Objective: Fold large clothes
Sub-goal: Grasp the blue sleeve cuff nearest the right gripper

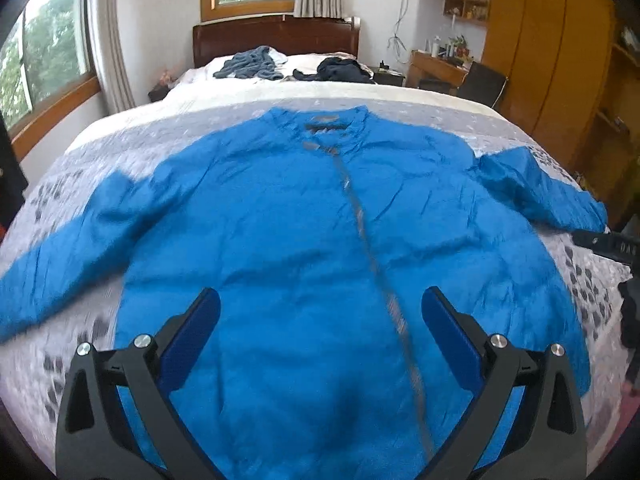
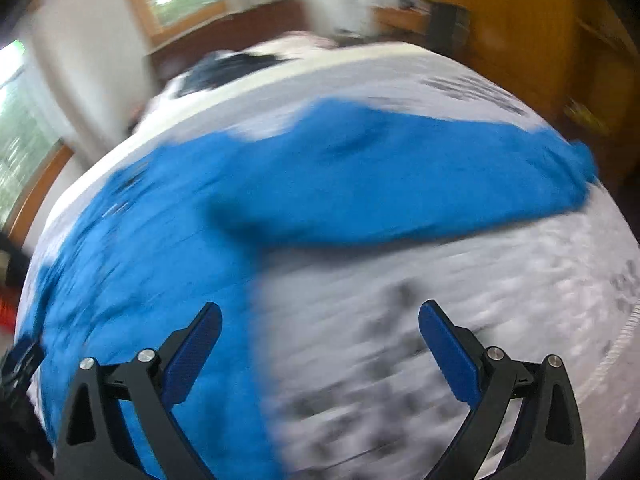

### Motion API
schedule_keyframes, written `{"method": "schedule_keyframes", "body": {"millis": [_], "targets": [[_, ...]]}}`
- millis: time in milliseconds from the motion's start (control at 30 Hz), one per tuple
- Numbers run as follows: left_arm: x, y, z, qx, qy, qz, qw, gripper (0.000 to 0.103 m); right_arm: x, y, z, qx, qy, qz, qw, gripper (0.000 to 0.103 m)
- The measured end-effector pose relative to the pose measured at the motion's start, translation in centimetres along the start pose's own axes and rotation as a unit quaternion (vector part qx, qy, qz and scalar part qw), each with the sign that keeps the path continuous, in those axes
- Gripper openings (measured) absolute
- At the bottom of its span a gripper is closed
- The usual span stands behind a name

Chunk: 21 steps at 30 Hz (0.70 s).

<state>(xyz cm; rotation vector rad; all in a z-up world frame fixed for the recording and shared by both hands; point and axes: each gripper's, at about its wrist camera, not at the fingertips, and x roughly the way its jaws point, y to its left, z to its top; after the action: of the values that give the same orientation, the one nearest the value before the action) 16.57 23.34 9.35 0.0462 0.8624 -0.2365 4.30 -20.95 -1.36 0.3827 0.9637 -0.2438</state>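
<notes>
Left wrist view: blue jacket [image 1: 320, 240] is seen laid flat, front up, on the bed [image 1: 500, 120], collar far, sleeves spread left and right. Left gripper [image 1: 320, 312] is held above the near hem, jaws wide open, nothing gripped.

Right wrist view, blurred: right gripper [image 2: 320, 328] is held over the bedspread just right of the jacket body, near the right sleeve [image 2: 420, 184]; jaws spread, empty.

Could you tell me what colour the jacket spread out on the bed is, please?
The jacket is bright blue with a grey front zip, clearest in the left wrist view.
</notes>
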Motion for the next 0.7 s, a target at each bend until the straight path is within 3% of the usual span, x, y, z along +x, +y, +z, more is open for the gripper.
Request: {"method": "schedule_keyframes", "body": {"millis": [133, 267, 333, 467, 533, 633, 700], "targets": [[1.6, -2.7, 3.1, 0.000, -0.010, -0.017, 0.9998, 0.100, 1.9, -9.3, 4.2, 0.096, 0.020, -0.021, 0.995, 0.099], [3.6, -5.3, 5.3, -0.001, -0.008, -0.035, 0.9994, 0.100, 4.0, -16.5, 6.2, 0.168, 0.033, -0.024, 0.985, 0.099], [4.9, -6.3, 5.9, -0.007, -0.003, -0.043, 0.9990, 0.100, 5.2, -18.8, 6.8, 0.190, 0.043, -0.008, 0.981, 0.099], [6.5, -7.7, 6.1, -0.017, 0.005, -0.050, 0.9986, 0.100, 5.7, -19.9, 8.1, 0.189, 0.023, -0.002, 0.982, 0.098], [7.3, -8.1, 5.9, -0.018, 0.012, -0.049, 0.9986, 0.100, 6.2, -20.4, 9.1, 0.192, 0.012, -0.006, 0.981, 0.091], [7.7, -8.0, 5.5, -0.018, 0.023, -0.048, 0.9984, 0.100, 6.9, -21.0, 10.5, 0.192, -0.004, -0.028, 0.981, 0.072], [7.6, -7.6, 5.3, -0.018, 0.025, -0.047, 0.9984, 0.100, 6.9, -21.3, 11.0, 0.187, -0.009, -0.047, 0.981, 0.044]]}}
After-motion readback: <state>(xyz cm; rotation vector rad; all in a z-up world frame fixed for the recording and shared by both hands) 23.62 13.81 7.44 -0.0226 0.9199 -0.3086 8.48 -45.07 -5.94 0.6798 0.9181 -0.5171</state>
